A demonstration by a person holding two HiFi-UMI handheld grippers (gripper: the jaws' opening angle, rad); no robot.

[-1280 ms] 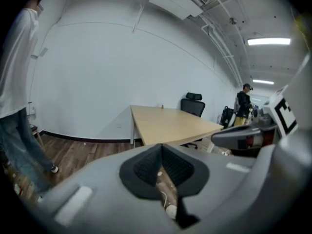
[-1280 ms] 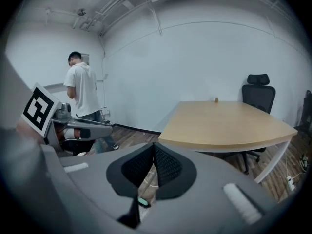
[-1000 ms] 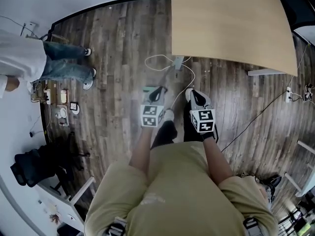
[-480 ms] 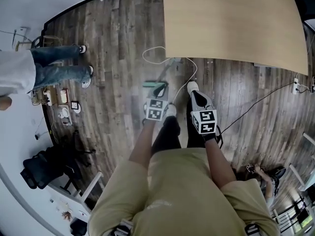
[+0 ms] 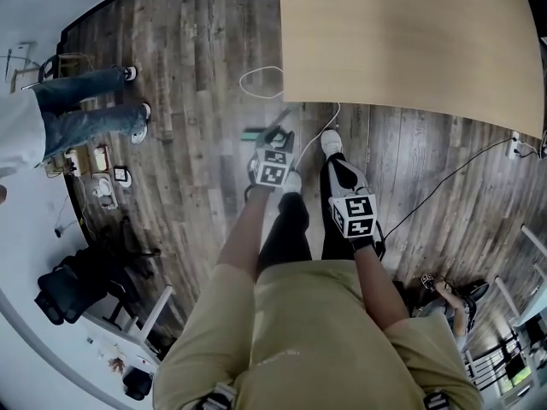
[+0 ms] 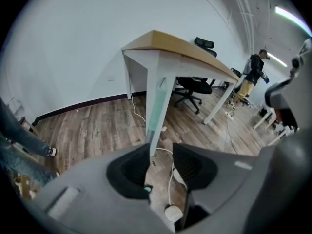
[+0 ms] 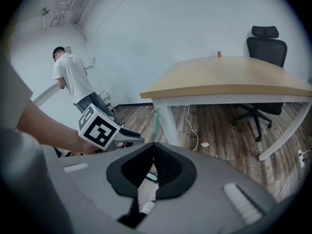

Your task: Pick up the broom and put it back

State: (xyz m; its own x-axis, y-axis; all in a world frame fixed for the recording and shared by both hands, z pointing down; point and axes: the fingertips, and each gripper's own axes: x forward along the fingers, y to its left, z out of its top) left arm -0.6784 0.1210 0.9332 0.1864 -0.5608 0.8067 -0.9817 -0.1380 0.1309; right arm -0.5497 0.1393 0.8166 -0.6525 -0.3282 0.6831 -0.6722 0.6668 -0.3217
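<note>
At the near corner of the table [image 6: 192, 47], the broom [image 6: 156, 108] stands nearly upright, its pale teal handle against the white table leg [image 6: 165, 77] and its lower end on the wood floor. The left gripper [image 6: 163, 152] has its jaws parted, having just been opening. The handle runs down into the gap between them, close beside the left-hand pad but not pressed by either. The right gripper [image 7: 153, 147] is held lower and to the side, its jaw tips together and holding nothing. I judge this to be the reach for the pickup: the broom is not yet grasped or lifted. The next move calls for centring the handle in the left gap and closing firmly on it. The lift must then clear the table leg and the white cable [image 6: 171, 172] lying on the floor beneath. Where the broom belongs is not shown.
</note>
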